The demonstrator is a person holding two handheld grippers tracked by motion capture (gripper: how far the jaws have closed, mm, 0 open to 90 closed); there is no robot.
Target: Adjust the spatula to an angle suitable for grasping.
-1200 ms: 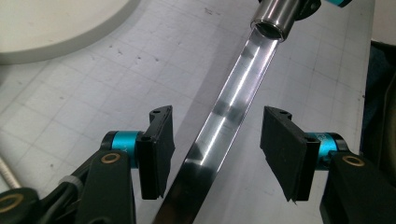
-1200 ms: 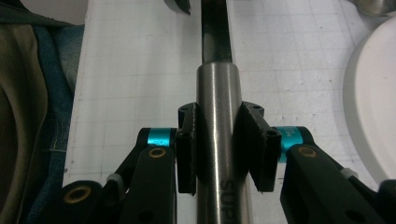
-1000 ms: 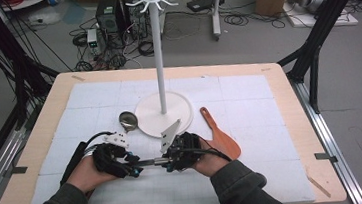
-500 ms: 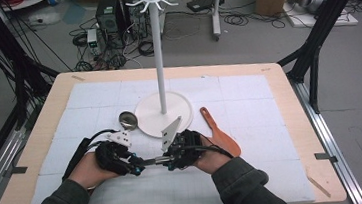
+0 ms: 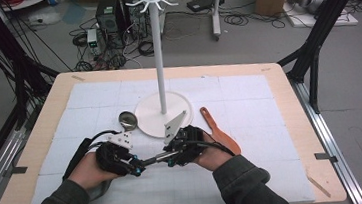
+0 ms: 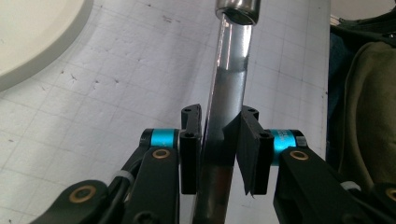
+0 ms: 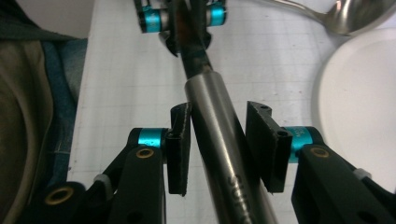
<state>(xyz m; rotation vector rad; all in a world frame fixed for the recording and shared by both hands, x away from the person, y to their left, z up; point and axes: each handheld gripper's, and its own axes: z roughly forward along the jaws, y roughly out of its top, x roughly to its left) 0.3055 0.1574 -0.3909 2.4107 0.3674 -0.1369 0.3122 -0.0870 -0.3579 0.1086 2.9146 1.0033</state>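
A steel utensil handle (image 5: 155, 159) with a black end hangs level just above the mat between both hands. My left gripper (image 5: 137, 167) holds the black end. In the left gripper view its jaws (image 6: 219, 135) have just been closing and its pads press on the handle (image 6: 229, 84). My right gripper (image 5: 170, 156) straddles the steel part. In the right gripper view its jaws (image 7: 218, 126) have just been opening. A gap shows between the handle (image 7: 212, 107) and the right pad. The left gripper (image 7: 184, 18) shows farther along the handle.
A white hook stand (image 5: 158, 59) rises from its round base (image 5: 179, 107) just beyond the hands. A steel ladle (image 5: 128, 119) lies left of the base and a wooden spatula (image 5: 219, 131) to its right. A white mat (image 5: 248, 90) covers the table.
Both hands have stayed almost where they were, with the handle still spanning between them. No jaw movement can be made out at this distance.
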